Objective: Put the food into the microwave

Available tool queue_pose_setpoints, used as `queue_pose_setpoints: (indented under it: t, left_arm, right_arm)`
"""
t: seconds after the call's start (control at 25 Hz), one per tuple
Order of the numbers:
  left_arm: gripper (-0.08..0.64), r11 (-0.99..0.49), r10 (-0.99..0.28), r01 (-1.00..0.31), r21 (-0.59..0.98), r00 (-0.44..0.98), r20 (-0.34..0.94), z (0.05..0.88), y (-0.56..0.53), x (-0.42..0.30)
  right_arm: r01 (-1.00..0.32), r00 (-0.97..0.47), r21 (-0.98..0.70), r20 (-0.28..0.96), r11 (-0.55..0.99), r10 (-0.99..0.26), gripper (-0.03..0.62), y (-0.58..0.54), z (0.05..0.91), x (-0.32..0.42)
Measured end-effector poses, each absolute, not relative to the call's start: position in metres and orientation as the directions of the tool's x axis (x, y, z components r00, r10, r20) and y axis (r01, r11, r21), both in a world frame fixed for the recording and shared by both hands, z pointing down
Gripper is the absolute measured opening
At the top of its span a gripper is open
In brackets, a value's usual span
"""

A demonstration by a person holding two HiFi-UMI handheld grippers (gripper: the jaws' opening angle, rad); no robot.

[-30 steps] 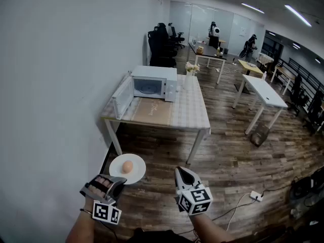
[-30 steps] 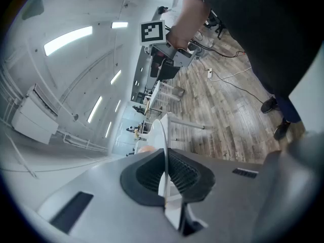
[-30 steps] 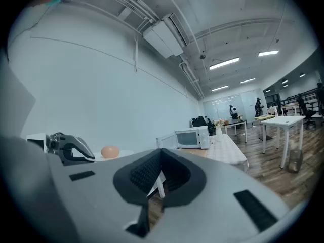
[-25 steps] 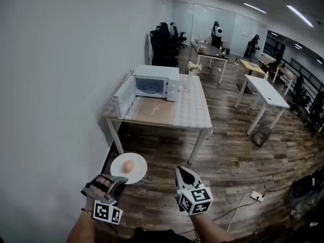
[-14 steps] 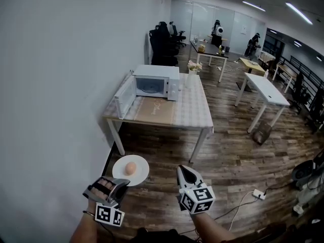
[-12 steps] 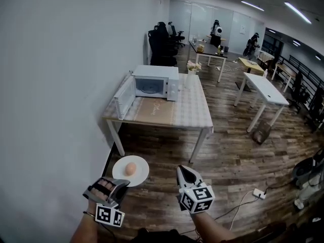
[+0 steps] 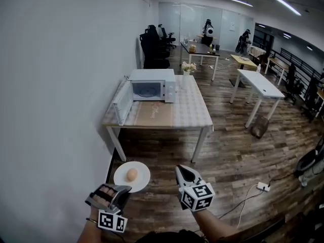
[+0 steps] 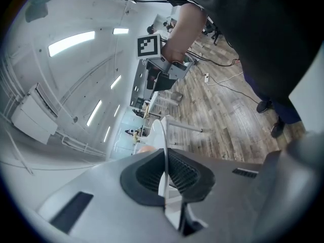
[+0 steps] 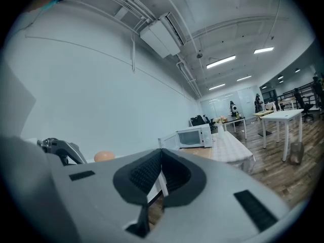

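A white plate (image 7: 120,178) carries a round tan piece of food (image 7: 131,174). My left gripper (image 7: 121,189) is shut on the plate's near rim, low in the head view. In the left gripper view the thin plate rim (image 8: 163,135) stands edge-on between the pads of the left gripper (image 8: 165,178). My right gripper (image 7: 181,170) hovers to the right of the plate, shut with nothing in it. The white microwave (image 7: 152,84) stands at the far end of a table (image 7: 187,116), its door (image 7: 123,104) swung open to the left. The right gripper view shows the microwave (image 9: 192,135) ahead, beyond the right gripper (image 9: 161,158).
A white wall (image 7: 55,85) runs along the left. A vase of flowers (image 7: 188,69) stands beside the microwave. More tables (image 7: 258,85) and office chairs (image 7: 152,47) stand further back. A cable and a power strip (image 7: 262,187) lie on the wooden floor at right.
Both grippers and the plate have moved a little forward toward the table. The left gripper's hold on the plate is the same, and the right gripper stays shut.
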State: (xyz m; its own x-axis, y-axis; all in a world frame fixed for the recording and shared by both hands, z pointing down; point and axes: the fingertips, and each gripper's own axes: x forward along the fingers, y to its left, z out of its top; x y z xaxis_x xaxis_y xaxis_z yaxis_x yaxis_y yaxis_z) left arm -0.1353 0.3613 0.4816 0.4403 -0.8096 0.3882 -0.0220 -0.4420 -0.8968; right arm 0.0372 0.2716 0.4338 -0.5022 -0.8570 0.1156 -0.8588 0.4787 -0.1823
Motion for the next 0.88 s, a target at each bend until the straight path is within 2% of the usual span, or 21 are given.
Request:
queue_pose_setpoints:
  t: [0.52,0.88]
  left_arm:
    - [0.018,-0.449,-0.787,-0.019,-0.893,0.482,0.386,0.489,0.359,-0.173]
    - [0.018,-0.453,-0.792,-0.02,-0.892,0.469,0.391,0.494,0.325,-0.168]
  right_arm:
    - [-0.87,-0.489,-0.155,0.138,0.469,-0.861,0.009,0.277,0.442,-0.004]
    - [-0.861,-0.505,-0.137,0.113,0.49,-0.856,0.009,0.235,0.435,-0.003]
